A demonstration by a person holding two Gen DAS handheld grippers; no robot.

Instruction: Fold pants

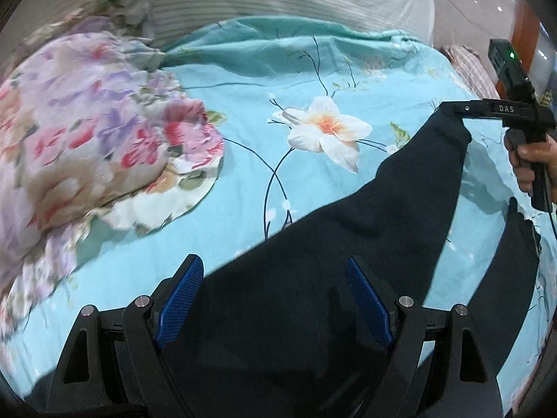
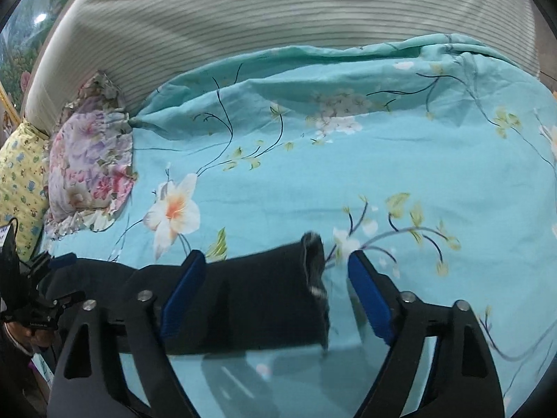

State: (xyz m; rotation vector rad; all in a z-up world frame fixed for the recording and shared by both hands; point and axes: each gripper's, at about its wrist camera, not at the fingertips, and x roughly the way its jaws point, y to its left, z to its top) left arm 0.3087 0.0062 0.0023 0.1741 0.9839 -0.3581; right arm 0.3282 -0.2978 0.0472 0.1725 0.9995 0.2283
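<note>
Dark navy pants (image 1: 348,244) lie on a turquoise floral bedspread (image 1: 243,80). In the left wrist view my left gripper (image 1: 275,299) is open, its blue pads on either side of the waist end of the pants. My right gripper (image 1: 452,108) shows at the right, at the end of one leg (image 1: 449,122), with the other leg (image 1: 511,254) lying nearer. In the right wrist view my right gripper (image 2: 275,292) is open, with the leg cuff (image 2: 313,264) lying between its pads. The left gripper (image 2: 45,278) shows at the far left.
A floral ruffled pillow (image 1: 87,132) lies at the left of the bed; it also shows in the right wrist view (image 2: 90,167). A yellow patterned pillow (image 2: 21,181) is beside it. A striped padded headboard (image 2: 278,10) stands behind. The bed's right edge (image 1: 522,209) is near the right hand.
</note>
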